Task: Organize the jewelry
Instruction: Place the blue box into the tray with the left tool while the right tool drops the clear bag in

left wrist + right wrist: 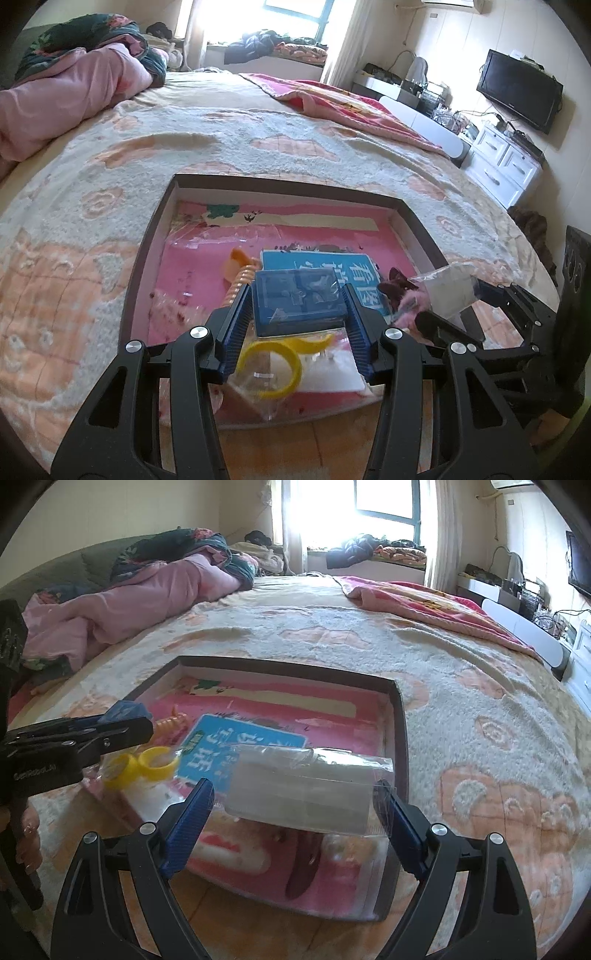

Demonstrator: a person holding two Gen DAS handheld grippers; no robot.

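A dark shallow box point(155, 236) with a pink lining lies on the bed; it also shows in the right wrist view point(400, 716). My left gripper point(299, 302) is shut on a small blue plastic case point(297, 295) held over the box. My right gripper point(295, 794) is shut on a clear bag with a white pad point(306, 786) and holds it over the box's near right part. In the box lie a yellow ring in a clear bag point(269, 369), an orange hair clip point(240, 269), a blue card point(332, 266) and a dark pink-furred piece point(402, 295).
The box sits on a cream and peach blanket point(92, 221). Pink bedding point(66, 88) is piled at the far left, a red blanket point(351, 103) at the far right. A white dresser point(502, 166) and a TV point(521, 88) stand right of the bed.
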